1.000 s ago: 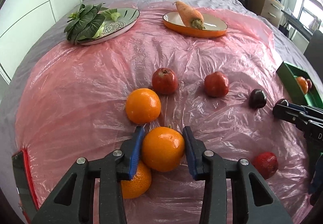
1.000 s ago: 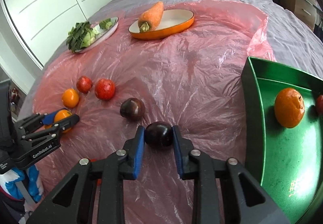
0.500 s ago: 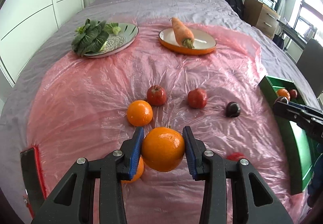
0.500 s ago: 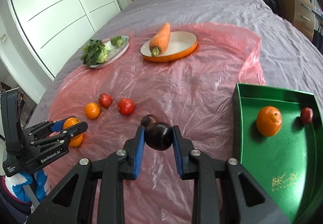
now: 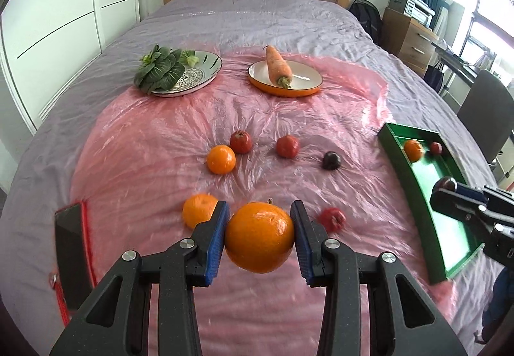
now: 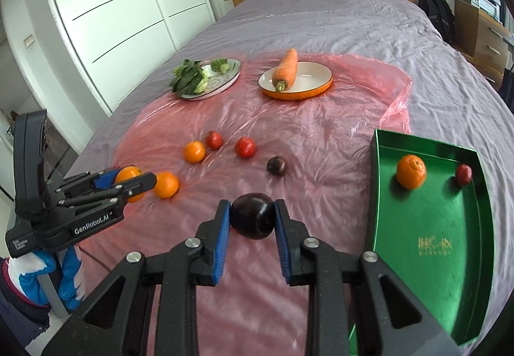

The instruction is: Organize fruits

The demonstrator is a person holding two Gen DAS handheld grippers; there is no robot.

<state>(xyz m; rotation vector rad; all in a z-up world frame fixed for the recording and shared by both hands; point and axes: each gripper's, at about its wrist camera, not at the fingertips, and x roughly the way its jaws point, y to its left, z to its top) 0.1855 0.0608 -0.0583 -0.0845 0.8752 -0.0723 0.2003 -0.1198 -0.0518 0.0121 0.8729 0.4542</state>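
Pink plastic sheet (image 5: 154, 144) covers the bed. From the left wrist, the left gripper (image 5: 259, 235) pinches an orange (image 5: 259, 237) above the sheet, with loose fruit lying beyond it and a green tray (image 5: 414, 192) at right.

From the right wrist, the right gripper (image 6: 252, 221) pinches a dark plum (image 6: 252, 220) above the sheet, just left of the tray, which holds a tangerine (image 6: 411, 171) and a small red fruit (image 6: 463, 174).

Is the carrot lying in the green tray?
No, the carrot lies on the orange-rimmed plate, while the green tray holds an orange and a small red fruit.
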